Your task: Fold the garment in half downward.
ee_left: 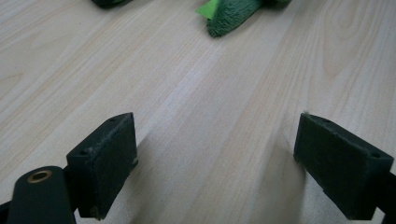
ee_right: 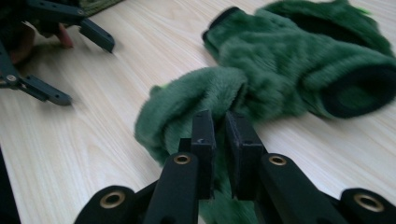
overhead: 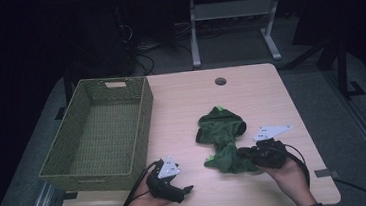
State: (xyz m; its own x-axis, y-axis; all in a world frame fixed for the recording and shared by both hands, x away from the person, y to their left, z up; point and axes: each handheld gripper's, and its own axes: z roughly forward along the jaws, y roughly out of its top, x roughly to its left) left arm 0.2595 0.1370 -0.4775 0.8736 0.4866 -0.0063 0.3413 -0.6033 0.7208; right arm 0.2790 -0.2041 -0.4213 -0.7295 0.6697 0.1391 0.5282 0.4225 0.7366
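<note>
A dark green fleece garment [overhead: 221, 130] with bright green trim lies crumpled right of the table's middle. My right gripper [overhead: 243, 153] lies low at its near right edge. In the right gripper view the jaws [ee_right: 219, 126] are pinched on a fold of the green fleece [ee_right: 289, 70], with only a thin gap between the pads. My left gripper [overhead: 186, 189] rests near the table's front edge, pointing right, a short way left of the garment. Its jaws [ee_left: 215, 154] stand wide apart over bare wood, and a garment tip [ee_left: 229, 11] lies well beyond them.
A green woven basket [overhead: 92, 178] stands on the left of the wooden table [overhead: 186, 102], with nothing visible inside. A round cable hole [overhead: 220, 81] sits near the far edge. The open left gripper [ee_right: 88, 72] appears in the right gripper view. A desk frame [overhead: 233, 13] stands behind.
</note>
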